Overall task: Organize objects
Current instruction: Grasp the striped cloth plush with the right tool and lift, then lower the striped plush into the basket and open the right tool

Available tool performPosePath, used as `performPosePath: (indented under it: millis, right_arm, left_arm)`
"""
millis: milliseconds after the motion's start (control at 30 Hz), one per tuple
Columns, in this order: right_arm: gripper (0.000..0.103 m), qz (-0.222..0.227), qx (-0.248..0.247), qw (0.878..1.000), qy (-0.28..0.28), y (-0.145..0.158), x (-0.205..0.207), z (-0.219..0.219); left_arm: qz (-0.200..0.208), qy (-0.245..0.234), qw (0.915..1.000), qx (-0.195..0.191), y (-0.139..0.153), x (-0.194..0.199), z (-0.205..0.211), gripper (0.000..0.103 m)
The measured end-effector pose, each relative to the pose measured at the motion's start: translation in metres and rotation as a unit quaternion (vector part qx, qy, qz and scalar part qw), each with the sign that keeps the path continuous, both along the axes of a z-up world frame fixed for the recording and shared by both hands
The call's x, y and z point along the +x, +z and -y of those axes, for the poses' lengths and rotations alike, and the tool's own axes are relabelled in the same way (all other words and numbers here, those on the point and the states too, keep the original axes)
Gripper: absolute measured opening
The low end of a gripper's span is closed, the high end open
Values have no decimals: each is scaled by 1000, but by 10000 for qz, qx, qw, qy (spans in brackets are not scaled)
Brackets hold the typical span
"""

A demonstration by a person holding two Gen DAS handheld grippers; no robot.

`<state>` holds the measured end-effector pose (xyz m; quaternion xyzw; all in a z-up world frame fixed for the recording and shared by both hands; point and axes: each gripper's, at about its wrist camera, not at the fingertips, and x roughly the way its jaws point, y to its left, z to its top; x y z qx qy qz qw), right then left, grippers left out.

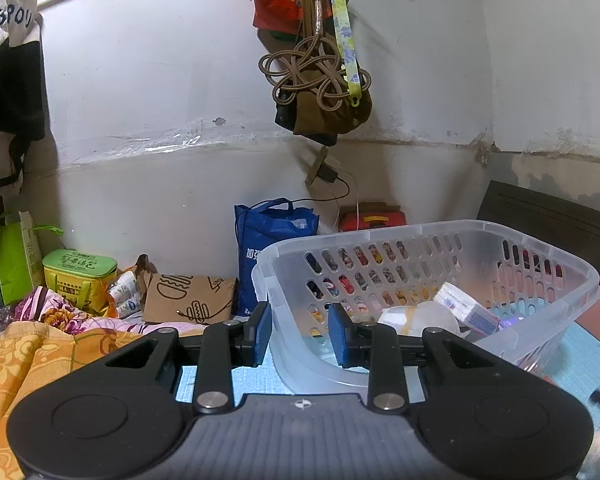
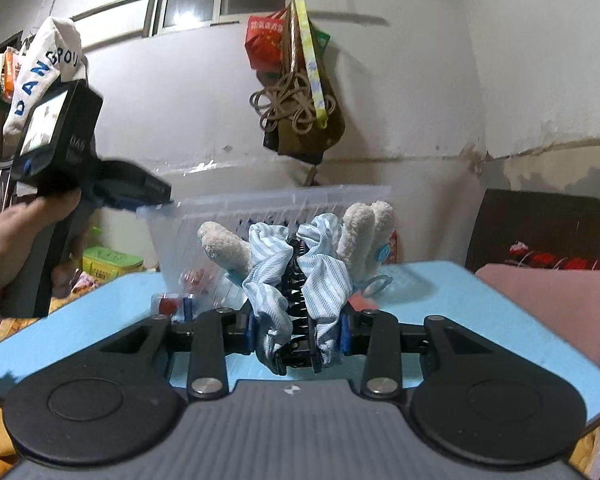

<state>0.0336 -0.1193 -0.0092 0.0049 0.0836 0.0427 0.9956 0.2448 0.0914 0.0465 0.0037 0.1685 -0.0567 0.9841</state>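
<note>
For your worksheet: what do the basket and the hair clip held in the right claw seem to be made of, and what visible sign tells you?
Basket: looks like translucent, glossy plastic; the things behind show through its slotted walls.
Hair clip: black teeth, probably hard plastic, wrapped in blue-and-white striped woven cloth, with cream ear-like parts of fuzzy plush; the pile is visible.

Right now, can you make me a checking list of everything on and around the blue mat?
Surface: blue mat, laid on a bed.
Job's things: clear basket holding packets; striped hair clip with fuzzy ears.
Clutter: blue bag, green box, paper bag.
Grippers: left gripper pinching the basket's rim; right gripper shut on the hair clip.
Cables: black cord from a wall plug.
Surroundings: bags hanging on the white wall.
</note>
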Motion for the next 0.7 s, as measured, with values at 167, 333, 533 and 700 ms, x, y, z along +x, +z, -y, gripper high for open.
performPosePath:
  millis: [167, 333, 533, 700]
  right_arm:
    - [40, 297, -43, 9995, -35, 23, 4, 7]
    - [40, 474, 24, 9989, -3, 50, 20, 18]
    - [40, 677, 8, 9975, 224, 96, 69, 13]
    - [40, -115, -166, 9990, 398, 106, 158, -7]
  left_arm:
    - [1, -1, 10000, -1, -1, -1, 0, 35]
    - [-3, -3, 10000, 3, -1, 0, 0, 35]
    - [-23, 14, 10000, -5, 0, 1, 0, 35]
    - [-74, 3, 10000, 51, 1, 3, 0, 35]
